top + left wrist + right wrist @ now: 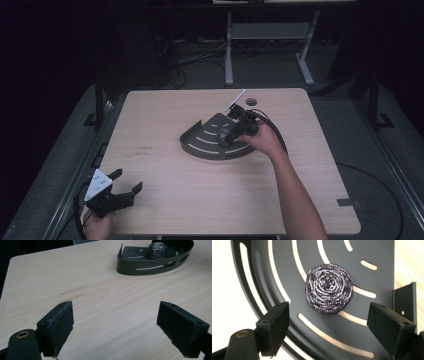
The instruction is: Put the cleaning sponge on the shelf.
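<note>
The right gripper [327, 330] has its 2 jaws spread wide apart, gripping nothing, and hangs just above the steel wool scrubber [329, 288], which shows in the gap between them. The scrubber lies on the slotted floor of the dark quarter-round tray [372, 250], free of both jaws. In the high view the tray sits near the middle of the wooden table [165, 195], toward the far side. The left gripper [115, 325] also has its 2 jaws wide apart and empty, above bare table at the near left corner, well apart from the tray.
</note>
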The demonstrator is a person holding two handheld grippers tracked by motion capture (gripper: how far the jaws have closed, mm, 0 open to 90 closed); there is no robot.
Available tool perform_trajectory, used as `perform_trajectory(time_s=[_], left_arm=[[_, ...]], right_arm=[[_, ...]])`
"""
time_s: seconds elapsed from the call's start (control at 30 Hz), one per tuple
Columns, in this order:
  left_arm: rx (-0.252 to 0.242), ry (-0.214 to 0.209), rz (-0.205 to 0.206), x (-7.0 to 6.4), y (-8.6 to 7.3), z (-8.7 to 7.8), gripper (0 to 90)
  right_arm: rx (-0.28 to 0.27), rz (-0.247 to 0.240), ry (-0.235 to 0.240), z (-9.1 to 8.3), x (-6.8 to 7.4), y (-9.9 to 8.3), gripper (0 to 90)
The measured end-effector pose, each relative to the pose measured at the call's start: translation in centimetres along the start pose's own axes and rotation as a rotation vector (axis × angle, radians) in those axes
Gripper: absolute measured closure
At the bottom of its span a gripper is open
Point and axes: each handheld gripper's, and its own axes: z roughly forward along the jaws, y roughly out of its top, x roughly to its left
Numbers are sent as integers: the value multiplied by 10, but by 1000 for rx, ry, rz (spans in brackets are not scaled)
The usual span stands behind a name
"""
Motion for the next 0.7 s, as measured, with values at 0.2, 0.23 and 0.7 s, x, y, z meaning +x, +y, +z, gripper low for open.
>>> perform_trajectory(time_s=[0.2, 0.23, 0.7], left_arm=[[2, 3, -2, 0, 0, 0, 132], [1, 3, -3, 0, 0, 0, 132], [-1, -1, 1, -1, 1, 0, 132]], right_arm=[[-5, -12, -11, -11, 3, -4, 178], [-7, -25, -10, -15, 4, -6, 170], [-8, -42, -38, -32, 11, -20, 146]])
